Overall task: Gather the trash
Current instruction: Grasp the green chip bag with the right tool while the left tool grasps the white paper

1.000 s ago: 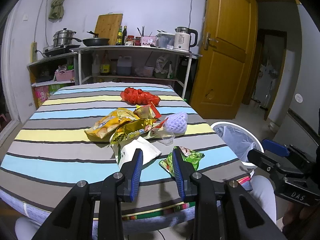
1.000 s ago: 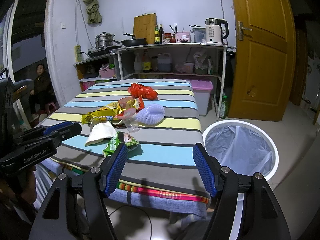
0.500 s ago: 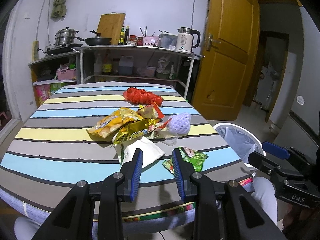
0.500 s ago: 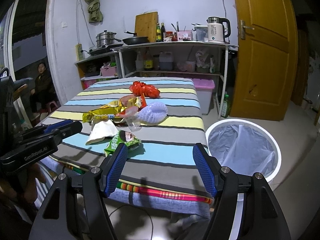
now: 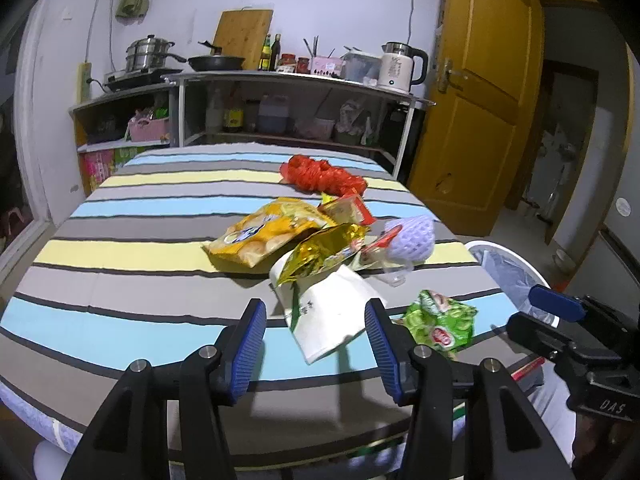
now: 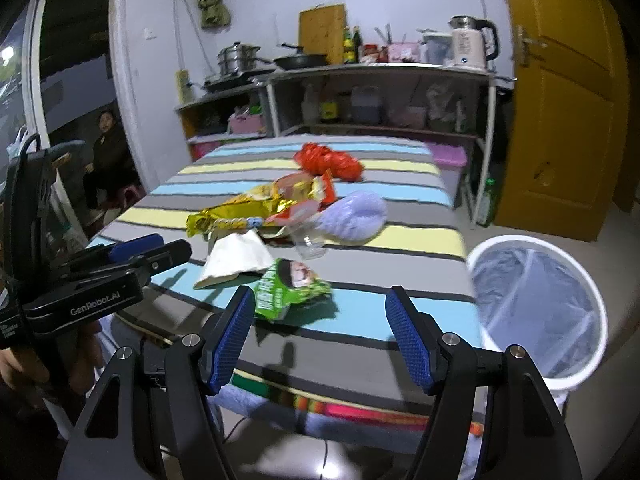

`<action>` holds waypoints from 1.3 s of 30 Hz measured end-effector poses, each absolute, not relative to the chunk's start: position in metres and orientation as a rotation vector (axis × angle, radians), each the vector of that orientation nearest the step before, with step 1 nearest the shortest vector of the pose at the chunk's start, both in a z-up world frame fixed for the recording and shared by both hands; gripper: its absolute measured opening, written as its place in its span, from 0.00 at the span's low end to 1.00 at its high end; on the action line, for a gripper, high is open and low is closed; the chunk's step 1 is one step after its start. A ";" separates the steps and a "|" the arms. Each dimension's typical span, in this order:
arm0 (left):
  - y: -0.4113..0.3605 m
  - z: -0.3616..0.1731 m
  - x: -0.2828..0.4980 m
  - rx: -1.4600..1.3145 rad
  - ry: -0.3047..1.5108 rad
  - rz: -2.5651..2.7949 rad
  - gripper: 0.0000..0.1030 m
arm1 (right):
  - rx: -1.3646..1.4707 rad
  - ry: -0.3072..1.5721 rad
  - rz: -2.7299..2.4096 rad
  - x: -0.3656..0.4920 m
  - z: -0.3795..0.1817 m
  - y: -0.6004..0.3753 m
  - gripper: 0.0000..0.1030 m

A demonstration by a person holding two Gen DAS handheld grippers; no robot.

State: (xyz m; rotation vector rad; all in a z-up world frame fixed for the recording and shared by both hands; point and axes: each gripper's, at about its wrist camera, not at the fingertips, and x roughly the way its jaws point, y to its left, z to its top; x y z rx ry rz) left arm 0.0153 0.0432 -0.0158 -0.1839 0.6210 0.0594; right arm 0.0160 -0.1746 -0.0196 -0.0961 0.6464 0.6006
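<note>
Trash lies in a heap on the striped table point(image 5: 120, 252): a yellow snack bag point(image 5: 264, 232), a gold wrapper point(image 5: 324, 248), a red net bag point(image 5: 324, 174), a purple foam sleeve point(image 5: 412, 236), a clear cup point(image 5: 396, 272), a white paper packet point(image 5: 332, 316) and a green wrapper point(image 5: 440, 320). My left gripper point(image 5: 316, 340) hovers just short of the white packet, its jaws opening and holding nothing. In the right wrist view my right gripper point(image 6: 320, 336) stands wide open before the green wrapper point(image 6: 292, 288), apart from it. Right of the table stands a white bin point(image 6: 536, 304) with a liner.
Behind the table a shelf unit point(image 5: 296, 80) carries pots, bottles and a kettle. A yellow door point(image 5: 480, 100) is at the right. A person point(image 6: 106, 148) sits in the doorway at the left. The left gripper's body point(image 6: 132, 256) shows beside the table's near corner.
The left jaws have spread much wider. Both grippers have come closer to the table and a little lower, so the wrappers look larger.
</note>
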 end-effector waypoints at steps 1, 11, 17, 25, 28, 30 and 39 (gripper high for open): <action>0.045 -0.017 0.016 -0.187 0.626 0.057 0.49 | -0.099 0.654 0.609 0.019 -0.022 -0.171 0.66; 0.057 -0.030 0.031 -0.217 0.671 0.040 0.50 | -0.107 0.733 0.656 0.049 -0.041 -0.143 0.66; 0.059 -0.035 0.040 -0.239 0.689 0.024 0.54 | -0.123 0.773 0.655 0.061 -0.053 -0.132 0.66; 0.056 -0.041 0.054 -0.255 0.718 0.000 0.54 | -0.083 0.798 0.637 0.071 -0.059 -0.144 0.40; 0.053 -0.043 0.061 -0.272 0.732 -0.013 0.54 | -0.075 0.793 0.634 0.072 -0.057 -0.147 0.35; 0.054 -0.046 0.065 -0.295 0.748 -0.009 0.55 | -0.068 0.791 0.638 0.070 -0.056 -0.149 0.33; 0.047 -0.052 0.087 -0.312 0.771 0.041 0.70 | -0.039 0.787 0.621 0.075 -0.055 -0.162 0.32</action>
